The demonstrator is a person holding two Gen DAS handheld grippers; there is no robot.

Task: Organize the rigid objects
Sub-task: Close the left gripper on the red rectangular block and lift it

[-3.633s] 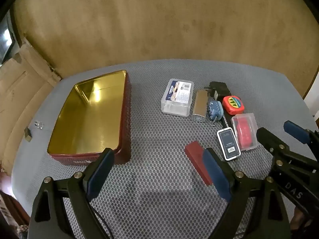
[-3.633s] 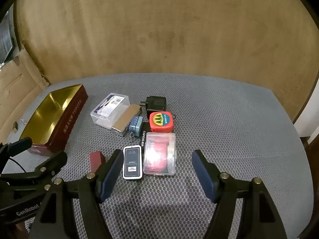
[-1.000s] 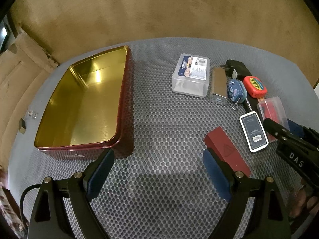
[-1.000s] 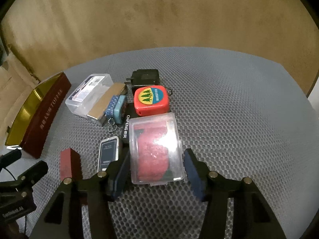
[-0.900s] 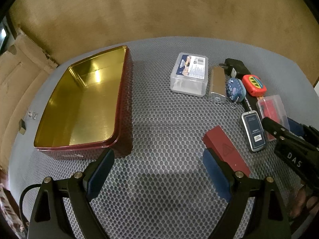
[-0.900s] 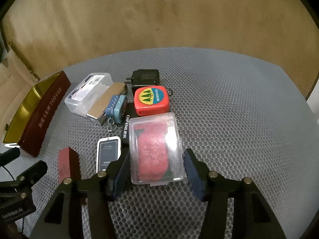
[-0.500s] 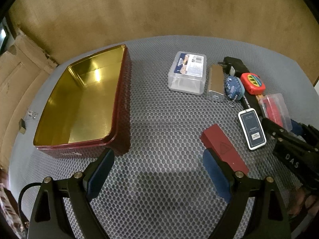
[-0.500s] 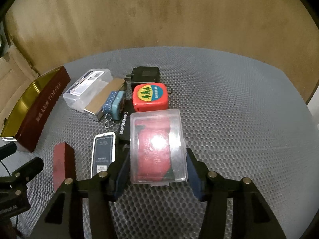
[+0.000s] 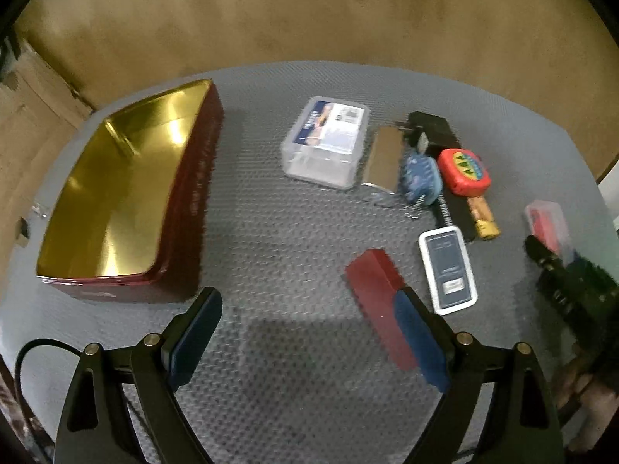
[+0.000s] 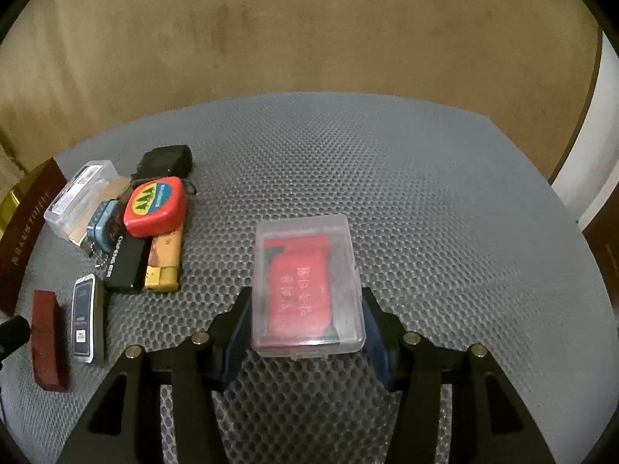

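Right gripper (image 10: 305, 332) clamps clear plastic case of red cards (image 10: 307, 286); carry level toward gold-lined red tin (image 9: 116, 201) at 9 o'clock (left gripper (image 9: 305, 332) gapes, empty)

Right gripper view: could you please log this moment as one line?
right gripper: shut on clear case | left gripper: open | tin: empty

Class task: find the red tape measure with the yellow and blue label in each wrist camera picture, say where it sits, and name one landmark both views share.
Left wrist view: red tape measure sits upper right, beside the blue keychain.
Right wrist view: it sits left of centre, on the clutter pile.
Shared landmark: the black charger just behind it.
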